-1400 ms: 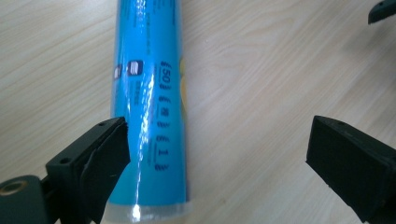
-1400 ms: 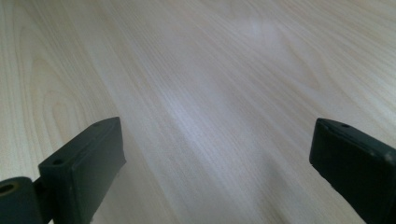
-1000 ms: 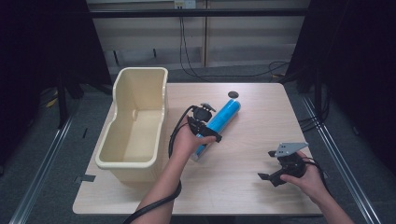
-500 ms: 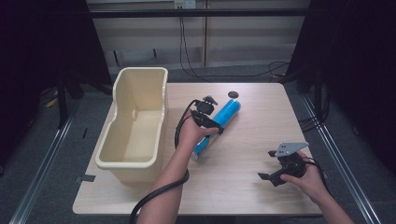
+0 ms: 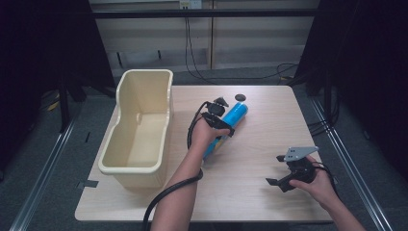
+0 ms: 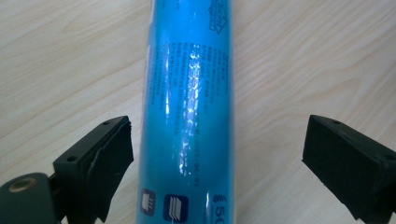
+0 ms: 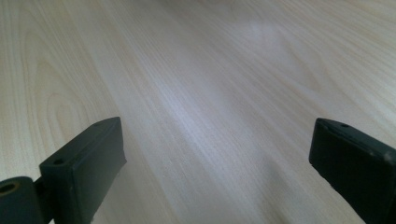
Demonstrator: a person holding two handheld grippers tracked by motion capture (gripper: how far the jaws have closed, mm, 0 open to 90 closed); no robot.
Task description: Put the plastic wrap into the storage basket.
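- While the left tongs (image 6: 219,154) straddle the glossy blue plastic tube (image 6: 189,107) lying on the pale wooden counter (image 5: 260,144), their jaws, just closing, stand clear of it.
- Right tongs (image 7: 215,168) hover spread over bare wood.
- Cream plastic bin (image 5: 139,130) sits leftward.

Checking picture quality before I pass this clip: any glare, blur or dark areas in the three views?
High view: the table is evenly lit and the surroundings are dark. Left gripper view: bright glare streaks run along the blue tube, washing out some print, though the wood grain stays sharp. Right gripper view: a soft sheen lies on the wood, and the near black jaws look slightly soft.
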